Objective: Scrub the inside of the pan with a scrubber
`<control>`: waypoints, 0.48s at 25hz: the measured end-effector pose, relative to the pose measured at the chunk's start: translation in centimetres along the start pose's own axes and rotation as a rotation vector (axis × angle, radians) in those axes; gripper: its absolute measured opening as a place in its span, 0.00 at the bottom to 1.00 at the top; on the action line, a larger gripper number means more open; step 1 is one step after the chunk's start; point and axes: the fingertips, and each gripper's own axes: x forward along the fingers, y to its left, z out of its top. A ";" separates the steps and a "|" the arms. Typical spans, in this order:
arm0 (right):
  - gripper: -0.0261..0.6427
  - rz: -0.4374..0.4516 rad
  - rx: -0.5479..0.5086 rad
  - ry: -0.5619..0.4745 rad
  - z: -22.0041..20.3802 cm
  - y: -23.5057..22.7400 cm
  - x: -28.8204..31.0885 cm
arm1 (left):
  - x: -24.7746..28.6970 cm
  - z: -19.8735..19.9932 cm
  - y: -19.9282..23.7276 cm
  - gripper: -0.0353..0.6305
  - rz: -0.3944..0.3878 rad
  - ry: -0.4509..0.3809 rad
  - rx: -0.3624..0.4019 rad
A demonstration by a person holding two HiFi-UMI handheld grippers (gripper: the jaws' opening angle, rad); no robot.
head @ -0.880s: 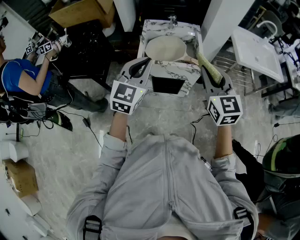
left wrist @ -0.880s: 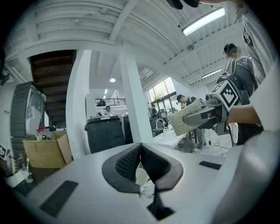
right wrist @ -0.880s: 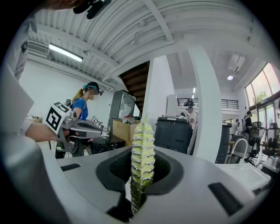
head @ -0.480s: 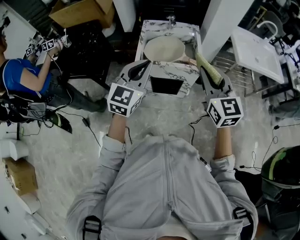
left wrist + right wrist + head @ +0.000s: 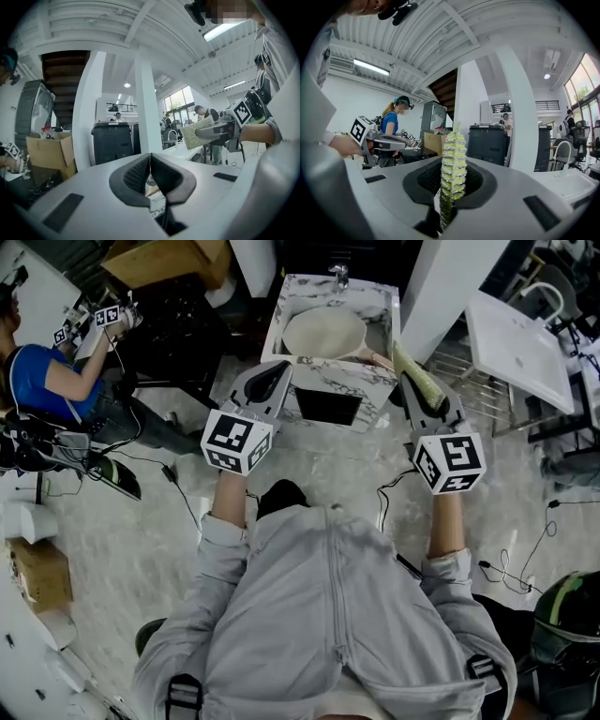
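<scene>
- The pan point(image 5: 323, 332) is lying in the basin of the marbled surface point(image 5: 342, 381), with its pale inside facing up and its handle pointing right. It is sitting slightly higher in the head view than a moment ago, probably because the head is tipping, not because the pan is moving.
- The left hand-held gripper point(image 5: 274, 373) is drifting outward and back toward the person. It is now hanging over the near left corner of the surface, apart from the pan. Its jaws are pressing together with nothing between them.
- The right hand-held gripper point(image 5: 419, 390) is staying almost where it was, by the near right corner. It is clamping the scrubber point(image 5: 411, 362), which is sticking out past the jaws toward the basin, close to the handle but not inside the pan.
- A dark shoe point(image 5: 281, 495) is now showing just in front of the grey jacket, so the person seems to be shifting stance.
- For the task, this is looking like settling into position, with no scrubbing under way. The scrubber is still needing to travel forward and down onto the pan's inside, and the empty left gripper is remaining free to steady the pan.
</scene>
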 end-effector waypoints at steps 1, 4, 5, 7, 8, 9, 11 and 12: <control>0.16 0.003 0.005 0.004 -0.3 -0.4 0.0 | 0.3 -0.2 -0.2 0.09 0.003 0.009 0.003; 0.16 0.011 0.016 0.005 -0.9 -1.5 0.5 | 1.6 -0.6 -0.4 0.09 0.003 0.022 0.015; 0.16 0.013 0.016 0.004 -0.9 -1.8 1.0 | 2.1 -0.6 -0.1 0.09 0.007 0.022 0.020; 0.16 0.019 0.013 0.003 -0.8 -2.2 2.1 | 3.1 -0.8 0.6 0.09 0.011 0.023 0.029; 0.16 0.022 0.010 0.005 -0.8 -2.4 2.7 | 3.7 -0.9 1.0 0.09 0.008 0.025 0.037; 0.16 0.023 0.006 0.009 -0.9 -2.5 3.5 | 4.3 -1.1 1.5 0.09 0.005 0.027 0.045; 0.16 0.022 -0.001 0.017 -1.0 -3.0 5.5 | 5.6 -1.5 3.2 0.09 0.000 0.028 0.061; 0.16 0.019 -0.003 0.020 -1.0 -3.2 6.7 | 6.4 -1.7 4.3 0.09 0.000 0.027 0.065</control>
